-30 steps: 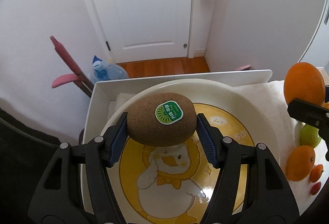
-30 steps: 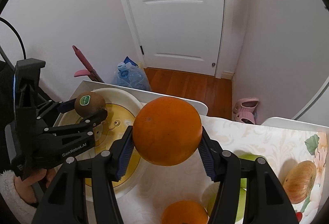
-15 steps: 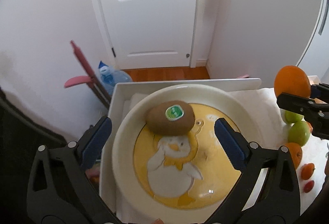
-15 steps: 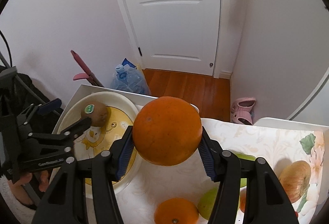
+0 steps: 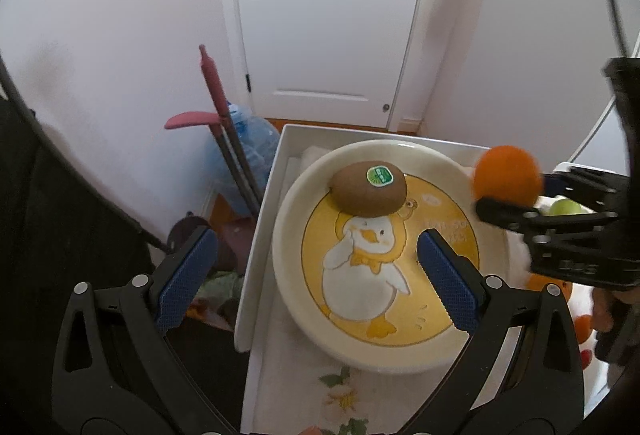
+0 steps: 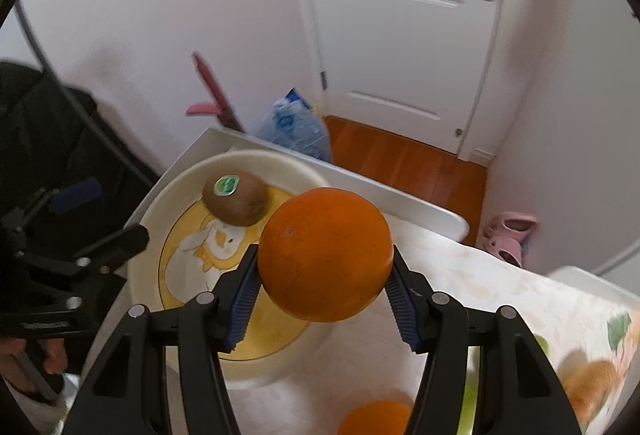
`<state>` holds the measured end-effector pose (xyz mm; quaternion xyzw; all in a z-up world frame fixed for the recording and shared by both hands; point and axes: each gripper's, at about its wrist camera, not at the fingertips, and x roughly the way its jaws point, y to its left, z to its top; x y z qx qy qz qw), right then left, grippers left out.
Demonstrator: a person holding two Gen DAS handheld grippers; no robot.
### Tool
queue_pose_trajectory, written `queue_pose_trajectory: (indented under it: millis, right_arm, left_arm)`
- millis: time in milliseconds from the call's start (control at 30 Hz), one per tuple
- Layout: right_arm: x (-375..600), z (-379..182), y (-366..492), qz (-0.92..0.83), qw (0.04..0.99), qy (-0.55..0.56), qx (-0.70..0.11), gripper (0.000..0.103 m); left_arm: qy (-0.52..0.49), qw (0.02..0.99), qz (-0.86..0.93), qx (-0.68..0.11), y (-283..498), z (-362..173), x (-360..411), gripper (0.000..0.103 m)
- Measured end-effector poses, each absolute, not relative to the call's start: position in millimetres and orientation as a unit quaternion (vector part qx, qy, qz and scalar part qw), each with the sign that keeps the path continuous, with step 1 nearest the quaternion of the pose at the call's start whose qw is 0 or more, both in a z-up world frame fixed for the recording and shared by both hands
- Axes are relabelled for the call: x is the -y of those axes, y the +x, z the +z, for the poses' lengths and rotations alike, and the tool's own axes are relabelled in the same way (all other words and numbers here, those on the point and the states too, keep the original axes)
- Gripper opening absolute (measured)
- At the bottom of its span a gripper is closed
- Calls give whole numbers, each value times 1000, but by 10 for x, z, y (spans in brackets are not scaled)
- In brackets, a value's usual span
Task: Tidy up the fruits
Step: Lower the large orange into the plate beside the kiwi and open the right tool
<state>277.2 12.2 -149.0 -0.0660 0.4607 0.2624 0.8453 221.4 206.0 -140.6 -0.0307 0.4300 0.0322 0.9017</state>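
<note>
Left wrist view: the left hand-held gripper (image 5: 316,271) hangs released, jaws spread wide and empty, low in the frame over the cream plate (image 5: 304,323) with its yellow duck print. The kiwi (image 5: 368,191) lies free on the plate's far side, sticker up, apart from both pads, apparently parked there as the collecting spot. At right of frame the orange (image 5: 506,175) comes in blurred, carried by the right hand-held gripper. Right wrist view: the right hand-held gripper (image 6: 324,295) is clenched on the orange (image 6: 325,254), pads pressing its two sides, holding it centre frame above the plate's (image 6: 168,195) near rim, likely to join the kiwi (image 6: 234,197). More fruit waits on the cloth-covered bench (image 6: 460,267), lower right.
</note>
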Motion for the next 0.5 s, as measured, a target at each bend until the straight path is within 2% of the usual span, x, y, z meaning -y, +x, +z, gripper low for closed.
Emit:
queue_pose_trajectory:
  millis: [500]
  right_arm:
    - [-440,-1761,2846,298,834,-116,-450,55]
  left_arm:
    - [-18,897,46,-439,2025,-1566,-2145,103]
